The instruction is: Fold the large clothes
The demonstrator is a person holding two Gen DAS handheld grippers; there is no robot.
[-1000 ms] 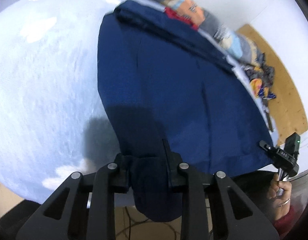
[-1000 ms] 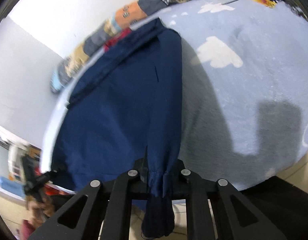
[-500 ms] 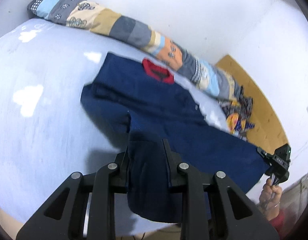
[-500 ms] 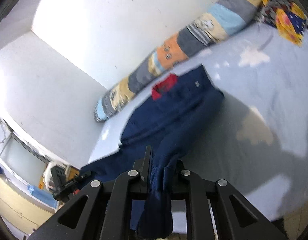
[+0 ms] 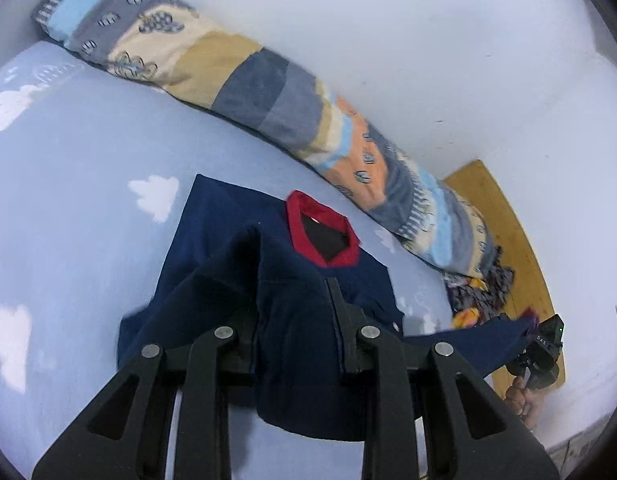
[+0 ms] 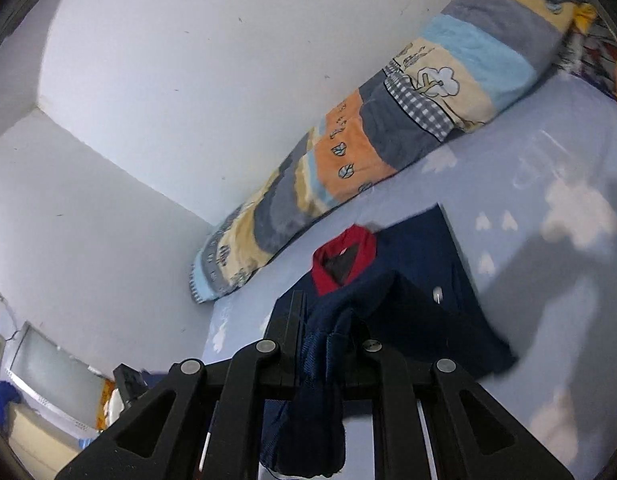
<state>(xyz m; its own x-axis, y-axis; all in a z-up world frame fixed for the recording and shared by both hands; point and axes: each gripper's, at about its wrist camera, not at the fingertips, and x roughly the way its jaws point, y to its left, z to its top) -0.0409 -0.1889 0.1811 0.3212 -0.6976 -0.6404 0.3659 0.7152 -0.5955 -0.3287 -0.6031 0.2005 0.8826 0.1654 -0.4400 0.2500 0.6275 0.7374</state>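
Note:
A navy sweater [image 5: 224, 232] with a red collar [image 5: 324, 236] lies on the light blue bed sheet [image 5: 68, 200], collar toward the wall. My left gripper [image 5: 294, 304] is shut on one corner of its lower hem, and the cloth hangs down between the fingers. At the far right of the left wrist view, my right gripper [image 5: 538, 344], held by a hand, grips the other corner, with the hem stretched between the two. In the right wrist view, my right gripper [image 6: 328, 320] is shut on bunched navy cloth above the sweater [image 6: 420, 248]. The lifted half hides the sweater's lower body.
A rolled patchwork quilt [image 5: 268, 88] lies along the white wall behind the sweater. A wooden board [image 5: 508, 220] and a pile of colourful clothes [image 5: 476, 288] sit at the bed's right end. Cloud prints dot the sheet [image 6: 568, 220]. A window [image 6: 48, 364] shows at the lower left.
Both grippers have risen and travelled toward the collar with the hem in them. The flat sweater's lower half now lifts over its upper half, and the wall and quilt have come into view.

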